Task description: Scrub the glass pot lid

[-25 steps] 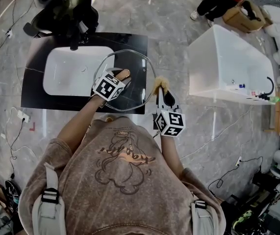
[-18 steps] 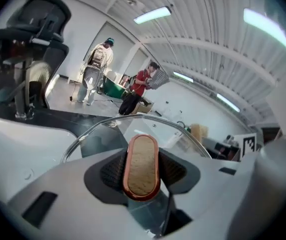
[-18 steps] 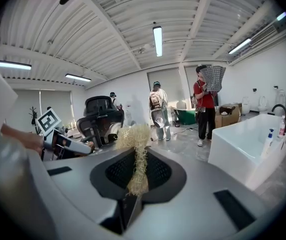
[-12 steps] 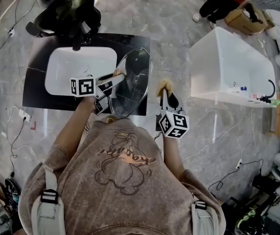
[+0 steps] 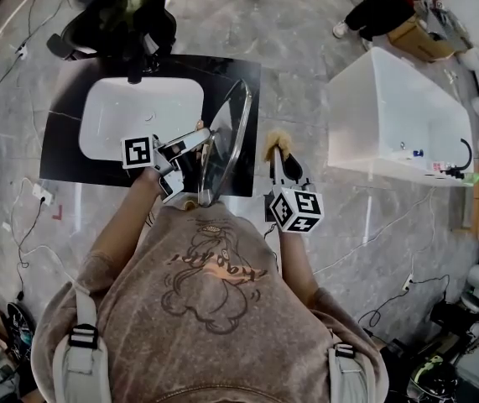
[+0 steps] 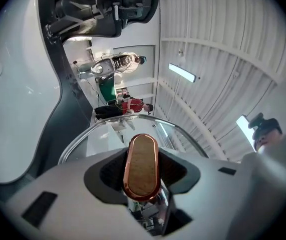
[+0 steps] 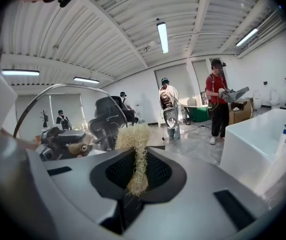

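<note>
Grey veined stone floor (image 5: pixel 306 23) fills the head view, glossy and crossed by thin cables. A flat black counter (image 5: pixel 63 154) sits at upper left, and let into it is a smooth white sink (image 5: pixel 96 99), rectangular with rounded corners. At upper right stands a deep white tub (image 5: pixel 390 99) with thick, plain walls.

The lid (image 5: pixel 226 137) is at the centre of that view, over the counter's right edge. It is turned almost edge-on, so its clear glass disc reads as a narrow lens bounded by a bright metal rim. The left gripper (image 5: pixel 190 145) reaches it from the left. In the left gripper view its jaws are clamped on the lid's knob (image 6: pixel 143 166), an upright oval with a copper-coloured band and a matt, wood-toned face. The glass curves up behind the knob.

The right gripper (image 5: pixel 281 162) is just right of the lid, apart from it. Its jaws pinch a scrubber (image 7: pixel 135 149), a pale straw-yellow tuft of coarse, wiry fibres. The tuft is squeezed thin between the pads and frizzes out above them.
</note>
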`<state>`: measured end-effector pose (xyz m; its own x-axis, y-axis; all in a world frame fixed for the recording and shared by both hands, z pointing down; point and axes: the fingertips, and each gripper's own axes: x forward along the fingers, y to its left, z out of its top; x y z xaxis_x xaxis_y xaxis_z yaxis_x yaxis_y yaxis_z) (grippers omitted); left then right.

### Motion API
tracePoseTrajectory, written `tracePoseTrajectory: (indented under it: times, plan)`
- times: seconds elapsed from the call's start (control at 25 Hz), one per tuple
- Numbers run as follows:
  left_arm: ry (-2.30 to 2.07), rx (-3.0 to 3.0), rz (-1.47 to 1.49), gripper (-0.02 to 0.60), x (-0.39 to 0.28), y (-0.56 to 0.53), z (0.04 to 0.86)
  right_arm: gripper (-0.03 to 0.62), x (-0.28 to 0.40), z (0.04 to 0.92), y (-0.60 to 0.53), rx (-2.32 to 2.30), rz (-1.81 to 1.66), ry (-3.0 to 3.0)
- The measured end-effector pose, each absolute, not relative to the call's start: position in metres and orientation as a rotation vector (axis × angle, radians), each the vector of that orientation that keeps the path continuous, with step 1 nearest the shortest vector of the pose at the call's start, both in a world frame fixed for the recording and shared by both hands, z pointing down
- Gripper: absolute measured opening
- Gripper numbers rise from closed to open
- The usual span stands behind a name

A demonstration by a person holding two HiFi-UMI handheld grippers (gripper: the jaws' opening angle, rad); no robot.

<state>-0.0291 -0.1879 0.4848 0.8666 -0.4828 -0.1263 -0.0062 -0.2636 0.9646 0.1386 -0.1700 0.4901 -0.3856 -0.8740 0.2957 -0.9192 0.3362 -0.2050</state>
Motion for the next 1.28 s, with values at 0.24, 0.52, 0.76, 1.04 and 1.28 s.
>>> tracePoseTrajectory:
  times: [0.24, 0.52, 0.76, 1.04, 1.28]
  plan:
    - [-0.295, 1.786, -0.508, 0.181, -0.018, -0.179, 0.475, 0.046, 0.105, 0.455, -0.184, 1.527, 0.488, -2.623]
    - [-0.185, 1.802, -0.480, 0.181, 0.000, -0.159, 0.468, 0.046, 0.073, 0.418, -0.211, 1.447, 0.400, -2.733]
    - [-0.167, 1.824, -0.433, 0.179, 0.005, -0.152, 0.467, 0.046, 0.066, 0.415, -0.214, 1.466, 0.447, -2.748]
    - [-0.124, 1.813, -0.448, 0.179, 0.008, -0.151, 0.462, 0.046, 0.065, 0.413, -0.218, 1.463, 0.427, -2.769]
    - [-0.093, 1.786, -0.487, 0.179, 0.010, -0.150, 0.460, 0.046, 0.065, 0.425, -0.228, 1.460, 0.407, -2.738]
